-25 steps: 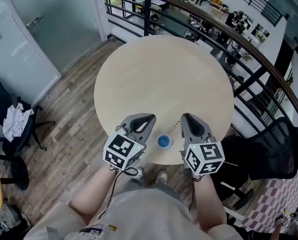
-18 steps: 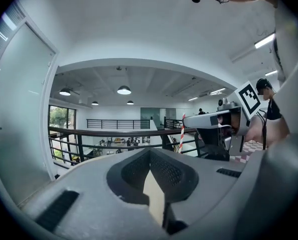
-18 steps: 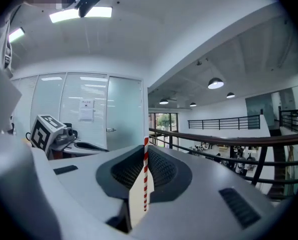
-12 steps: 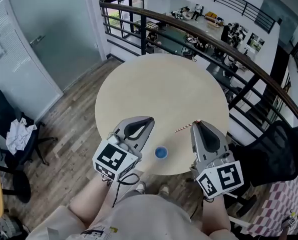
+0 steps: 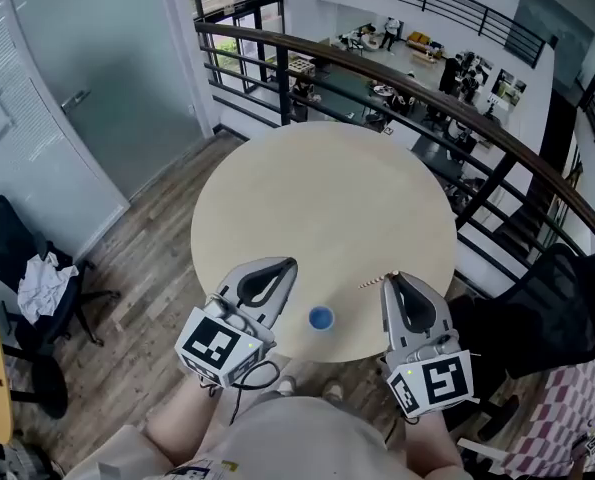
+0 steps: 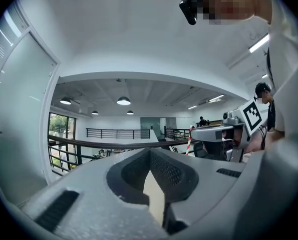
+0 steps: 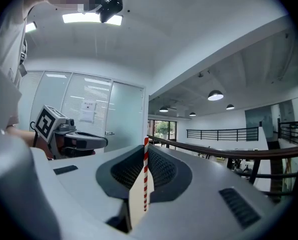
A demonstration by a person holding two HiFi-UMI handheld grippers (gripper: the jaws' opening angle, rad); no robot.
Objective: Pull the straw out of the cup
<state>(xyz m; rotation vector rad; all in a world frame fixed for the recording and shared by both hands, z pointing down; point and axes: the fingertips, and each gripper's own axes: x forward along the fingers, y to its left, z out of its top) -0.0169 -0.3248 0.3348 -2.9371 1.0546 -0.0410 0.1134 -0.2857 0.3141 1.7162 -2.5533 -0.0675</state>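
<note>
A small blue cup stands near the front edge of the round beige table, with no straw in it. My right gripper sits to the cup's right, shut on a red-and-white striped straw that pokes out leftward from its tip. In the right gripper view the straw runs upright between the closed jaws of the right gripper. My left gripper rests left of the cup, shut with nothing held. The left gripper shows only table through the slit between its jaws.
A dark metal railing curves behind the table, with an open lower floor beyond it. A black chair stands at the right. At the left is another chair with white cloth on it.
My right gripper has carried the straw rightward and away from the cup. Both grippers have drawn back toward the table's near edge. The straw now lies more level.
</note>
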